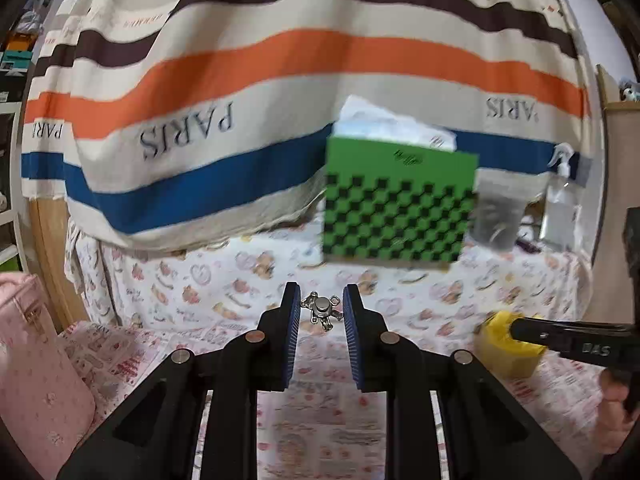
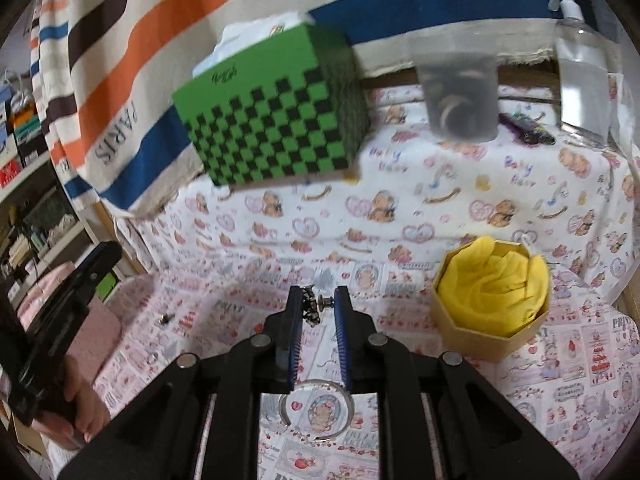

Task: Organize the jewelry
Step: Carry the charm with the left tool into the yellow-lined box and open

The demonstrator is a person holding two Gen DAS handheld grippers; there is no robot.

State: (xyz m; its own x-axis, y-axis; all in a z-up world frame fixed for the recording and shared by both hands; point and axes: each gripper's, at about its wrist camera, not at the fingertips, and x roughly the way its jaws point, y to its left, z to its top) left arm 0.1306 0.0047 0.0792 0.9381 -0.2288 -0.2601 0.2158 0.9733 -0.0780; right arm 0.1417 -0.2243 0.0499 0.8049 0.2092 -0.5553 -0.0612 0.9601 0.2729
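My left gripper (image 1: 321, 308) is shut on a small silver brooch (image 1: 321, 309), held between its blue pads above the patterned cloth. My right gripper (image 2: 318, 307) is shut on another silver brooch (image 2: 310, 307), its pin back pressing the right pad. An octagonal box (image 2: 491, 295) lined with yellow cloth sits to the right of my right gripper; it also shows in the left wrist view (image 1: 505, 343). A silver bangle (image 2: 317, 409) lies on the cloth under my right gripper. A small metal piece (image 2: 165, 318) lies on the cloth to the left.
A green checkered box (image 2: 272, 112) stands at the back, next to a grey cup (image 2: 460, 92) and a clear spray bottle (image 2: 584, 60). A striped PARIS towel (image 1: 280, 80) hangs behind. A pink bag (image 1: 36, 364) is at the left.
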